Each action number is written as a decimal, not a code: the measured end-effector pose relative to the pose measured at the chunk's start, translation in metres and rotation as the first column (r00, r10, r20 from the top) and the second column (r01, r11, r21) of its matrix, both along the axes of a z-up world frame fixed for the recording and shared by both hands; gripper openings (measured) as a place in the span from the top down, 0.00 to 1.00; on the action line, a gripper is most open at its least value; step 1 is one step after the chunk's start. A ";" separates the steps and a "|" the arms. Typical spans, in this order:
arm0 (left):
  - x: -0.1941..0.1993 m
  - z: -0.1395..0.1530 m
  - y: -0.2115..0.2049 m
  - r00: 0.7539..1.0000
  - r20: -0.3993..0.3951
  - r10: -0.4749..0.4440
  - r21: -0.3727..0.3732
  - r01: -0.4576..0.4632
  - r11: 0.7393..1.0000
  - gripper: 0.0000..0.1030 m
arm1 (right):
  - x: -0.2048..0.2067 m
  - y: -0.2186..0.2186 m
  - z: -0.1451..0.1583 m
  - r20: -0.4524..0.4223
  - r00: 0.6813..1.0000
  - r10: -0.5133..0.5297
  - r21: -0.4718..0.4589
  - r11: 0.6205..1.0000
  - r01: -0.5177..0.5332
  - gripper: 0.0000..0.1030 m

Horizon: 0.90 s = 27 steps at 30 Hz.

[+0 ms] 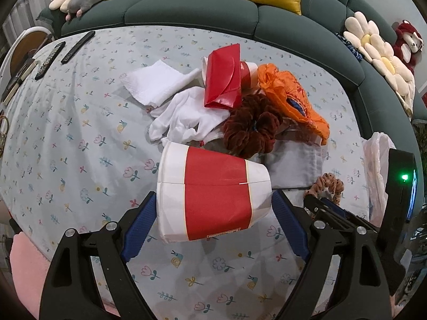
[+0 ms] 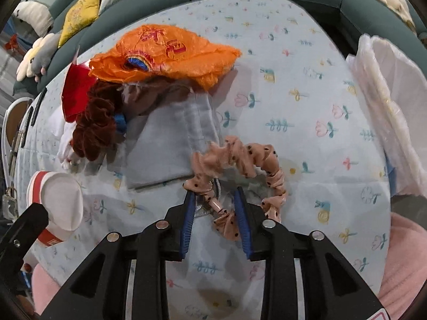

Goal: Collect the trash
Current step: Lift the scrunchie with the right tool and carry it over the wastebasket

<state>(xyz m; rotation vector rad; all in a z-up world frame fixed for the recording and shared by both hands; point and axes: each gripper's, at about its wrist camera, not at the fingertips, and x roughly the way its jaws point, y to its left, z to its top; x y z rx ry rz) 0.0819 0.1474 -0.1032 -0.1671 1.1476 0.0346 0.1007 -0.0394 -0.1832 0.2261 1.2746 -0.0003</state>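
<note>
Our left gripper (image 1: 213,208) holds its jaws wide around a red-and-white paper cup (image 1: 213,192) lying on the floral tabletop (image 1: 80,138). Our right gripper (image 2: 214,200) has jaws partly closed around a peach dotted fabric scrunchie (image 2: 240,160); whether they pinch it, we cannot tell.

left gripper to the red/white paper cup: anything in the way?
Nothing visible. The paper cup lies on its side, already between the left gripper's wide-open fingers, one blue pad at each end. Only bare tablecloth around it; the pile behind stays clear.
</note>
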 end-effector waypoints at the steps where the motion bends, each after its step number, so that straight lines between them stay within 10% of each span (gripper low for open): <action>1: 0.001 -0.001 -0.001 1.000 -0.001 -0.003 0.002 0.003 1.000 0.20 | 0.000 0.002 0.001 0.005 1.000 0.013 -0.017 1.000 -0.013 0.80; 4: 0.002 -0.001 -0.006 1.000 -0.005 -0.014 0.004 0.014 1.000 0.20 | -0.001 0.000 0.003 0.001 1.000 0.018 -0.016 1.000 -0.018 0.93; 27: -0.009 0.077 -0.168 0.944 0.150 -0.295 -0.005 0.299 0.954 0.20 | -0.054 -0.150 0.157 0.297 0.946 -0.130 0.011 0.991 0.133 0.93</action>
